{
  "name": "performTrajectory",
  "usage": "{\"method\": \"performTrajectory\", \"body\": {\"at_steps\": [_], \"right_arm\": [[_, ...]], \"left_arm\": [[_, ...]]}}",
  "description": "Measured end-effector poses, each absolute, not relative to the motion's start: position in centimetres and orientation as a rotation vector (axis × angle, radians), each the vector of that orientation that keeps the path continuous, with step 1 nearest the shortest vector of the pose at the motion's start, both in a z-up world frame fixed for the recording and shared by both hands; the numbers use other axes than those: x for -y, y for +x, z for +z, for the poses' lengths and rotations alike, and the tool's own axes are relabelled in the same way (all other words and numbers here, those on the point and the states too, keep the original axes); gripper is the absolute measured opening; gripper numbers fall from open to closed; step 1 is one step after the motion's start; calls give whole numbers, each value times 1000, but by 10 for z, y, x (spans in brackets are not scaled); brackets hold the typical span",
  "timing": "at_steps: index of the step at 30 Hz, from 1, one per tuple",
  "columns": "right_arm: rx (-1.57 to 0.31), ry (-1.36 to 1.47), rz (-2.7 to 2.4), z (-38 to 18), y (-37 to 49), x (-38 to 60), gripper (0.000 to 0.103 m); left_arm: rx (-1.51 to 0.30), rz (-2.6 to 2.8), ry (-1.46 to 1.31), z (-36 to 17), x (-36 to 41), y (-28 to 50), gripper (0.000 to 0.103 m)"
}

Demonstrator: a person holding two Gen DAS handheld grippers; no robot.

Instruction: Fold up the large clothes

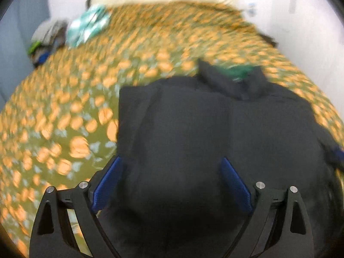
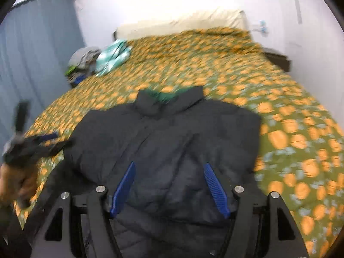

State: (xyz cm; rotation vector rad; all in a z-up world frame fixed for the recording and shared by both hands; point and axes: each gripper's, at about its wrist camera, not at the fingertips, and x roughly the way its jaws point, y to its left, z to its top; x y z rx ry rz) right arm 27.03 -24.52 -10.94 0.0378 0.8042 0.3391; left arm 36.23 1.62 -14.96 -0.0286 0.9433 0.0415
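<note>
A black padded jacket (image 1: 193, 118) (image 2: 161, 133) lies flat on the bed, its collar at the far end showing a green lining (image 2: 165, 95). One sleeve looks folded across its front. My left gripper (image 1: 171, 159) is open above the jacket's near part, with nothing pinched between its blue pads (image 1: 107, 182). My right gripper (image 2: 169, 163) also hovers open over the jacket's lower front, its pads (image 2: 216, 190) apart and free of cloth. In the right wrist view the left gripper (image 2: 32, 142) shows blurred at the jacket's left edge, held by a hand (image 2: 17, 182).
The bed cover (image 2: 290, 139) is green with orange blotches. A pile of clothes (image 2: 83, 64) and a teal-and-white cloth (image 2: 111, 56) lie at the far left. A cream pillow (image 2: 182, 23) is at the head. A grey-blue curtain (image 2: 32, 53) hangs left; a dark nightstand (image 2: 277, 58) stands far right.
</note>
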Motion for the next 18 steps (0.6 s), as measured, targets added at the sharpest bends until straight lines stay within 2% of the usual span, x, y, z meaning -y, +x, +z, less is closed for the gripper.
{"method": "performTrajectory", "body": {"at_steps": [3, 6, 9, 12, 15, 18], "right_arm": [[-965, 75, 338, -153, 291, 244, 69], [-959, 93, 333, -164, 290, 246, 69], [-954, 105, 339, -166, 288, 249, 69], [-954, 121, 344, -166, 289, 251, 69], [-953, 119, 338, -168, 289, 253, 69], [-946, 106, 327, -171, 288, 248, 69]], "left_arm": [[-1090, 44, -90, -197, -23, 386, 100], [-1084, 29, -100, -206, -27, 383, 101], [-1077, 8, -57, -199, -26, 374, 100], [-1029, -22, -68, -172, -32, 363, 93], [-926, -44, -137, -143, -44, 359, 95], [-914, -32, -154, -142, -47, 382, 96]]}}
